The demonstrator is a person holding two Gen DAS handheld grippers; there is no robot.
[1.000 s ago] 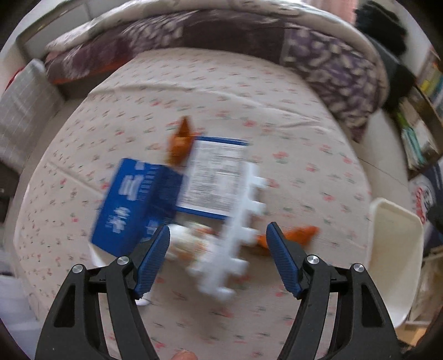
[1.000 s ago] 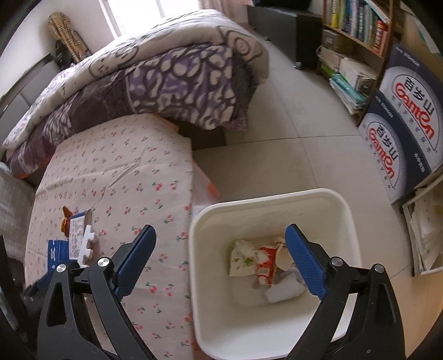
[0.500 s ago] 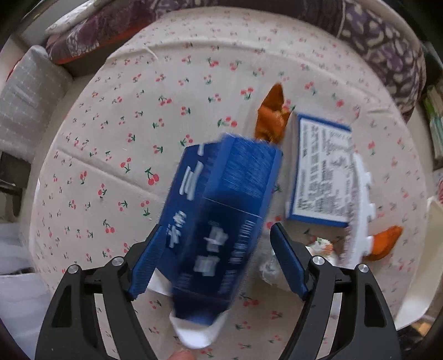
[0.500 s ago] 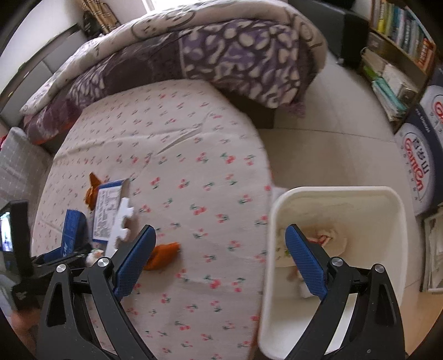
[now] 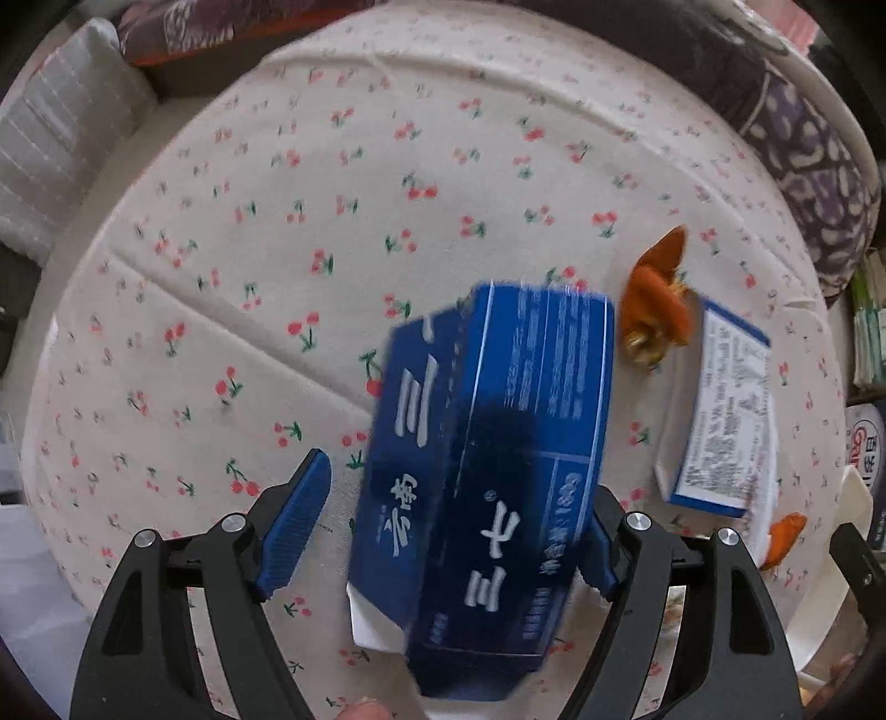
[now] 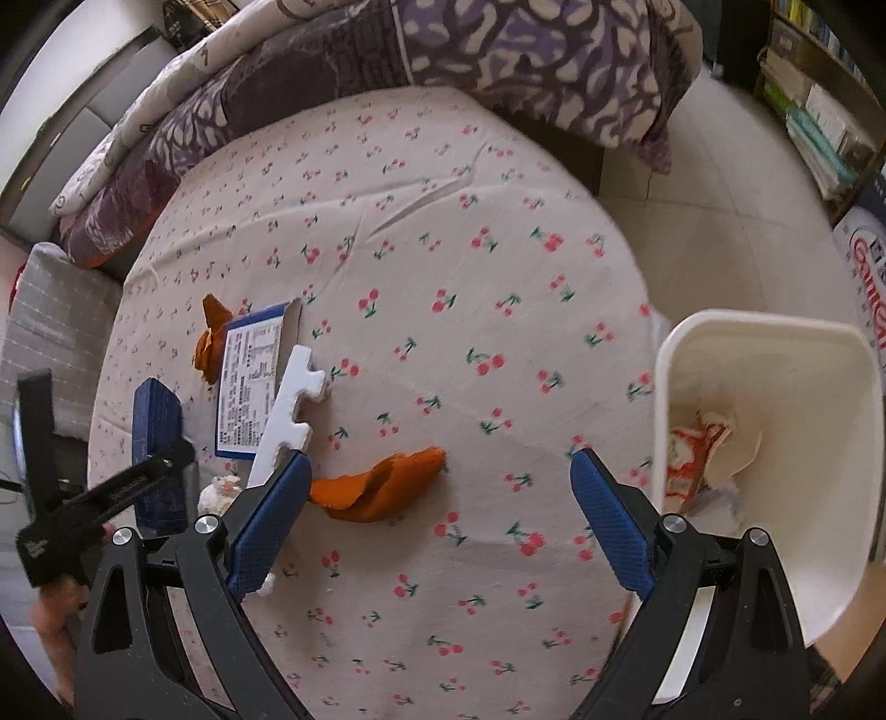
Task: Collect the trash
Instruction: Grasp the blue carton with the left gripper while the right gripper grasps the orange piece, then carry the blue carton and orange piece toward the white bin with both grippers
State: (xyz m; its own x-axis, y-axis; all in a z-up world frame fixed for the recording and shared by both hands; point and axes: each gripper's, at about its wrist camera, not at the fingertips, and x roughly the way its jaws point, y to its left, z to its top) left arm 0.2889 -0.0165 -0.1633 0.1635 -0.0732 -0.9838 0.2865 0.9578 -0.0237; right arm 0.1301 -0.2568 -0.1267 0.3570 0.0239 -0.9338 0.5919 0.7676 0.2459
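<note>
2 grippers, both black frames w/ blue textured pads. left gripper (image 5: 448,520) points down over the bed, fingers spread wide; tall dark blue carton (image 5: 487,476) sits between them. right pad is at or behind the carton's edge, left pad clearly apart from it w/ sheet showing in the gap, so not pinched. right gripper (image 6: 437,520) also spread wide, nothing between the pads, just bed sheet (image 6: 443,277) under it.

trash count on the bed: 1 dark blue carton, rectangular cardboard, white chinese print, glossy, standing on end, white flap at its bottom. 1 flat box (image 5: 720,410) w/ blue border and white printed label face, lying flat to the right of the carton. 1 white foam strip (image 6: 288,404), notched puzzle-like edge, lies across the flat box's edge. 2 orange crumpled wrappers: one (image 5: 656,310) just above the flat box, other (image 6: 382,484) near the right gripper's left pad, thin and crinkly. 1 small whitish crumpled wad (image 6: 219,493) beside the foam strip's lower end, blurry.

1 white plastic bin (image 6: 775,343), squarish w/ rounded corners, smooth, stands on the floor just beside the bed edge; inside it crumpled white/red wrapper trash (image 6: 698,454), count unclear.

sheet is cream cotton w/ small red cherry print, a few creases. purple/white patterned quilt (image 6: 498,50) bunched at the far end of the bed. grey checked pillow (image 6: 44,310) at the left side. tiled floor, bookshelf at far right.
</note>
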